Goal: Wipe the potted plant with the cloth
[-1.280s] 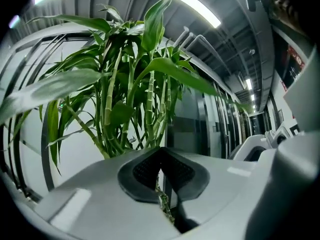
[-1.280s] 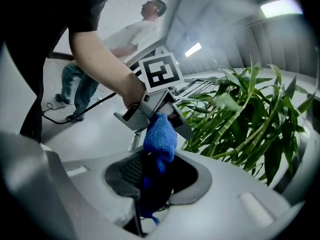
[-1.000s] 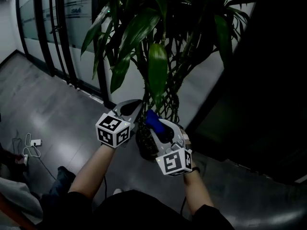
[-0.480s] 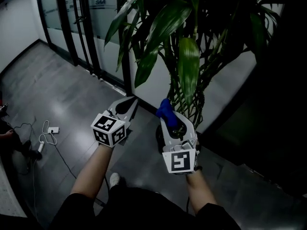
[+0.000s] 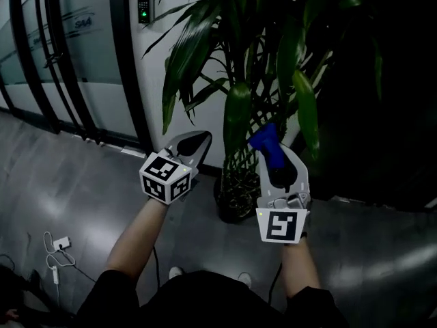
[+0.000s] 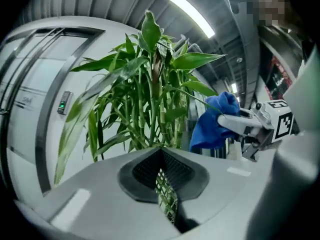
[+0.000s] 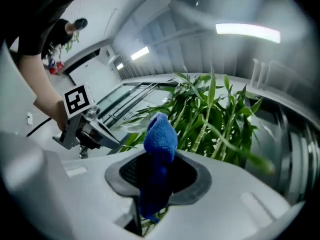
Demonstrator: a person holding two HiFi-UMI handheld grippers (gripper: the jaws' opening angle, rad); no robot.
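Note:
A tall potted plant [image 5: 239, 60] with long green leaves and braided stems stands on the floor in its dark pot [image 5: 229, 203] against a white wall. My right gripper [image 5: 273, 159] is shut on a blue cloth [image 5: 266, 142], which sticks up from the jaws just below a hanging leaf [image 5: 305, 111]. The cloth [image 7: 159, 149] fills the right gripper view, with the leaves [image 7: 215, 114] behind it. My left gripper [image 5: 194, 145] is shut and holds nothing, left of the stems. In the left gripper view the plant [image 6: 145, 84] rises ahead and the cloth [image 6: 212, 121] shows at right.
Glass doors with dark frames [image 5: 61, 53] run along the left. A door access panel [image 5: 144, 7] hangs on the wall. A white power strip and cable [image 5: 58, 248] lie on the grey floor at lower left. Dark panelling [image 5: 382, 115] stands right of the plant.
The view has swung up and left toward the plant. Both grippers now sit closer to the stems, and the right one has lifted the cloth up near a hanging leaf.

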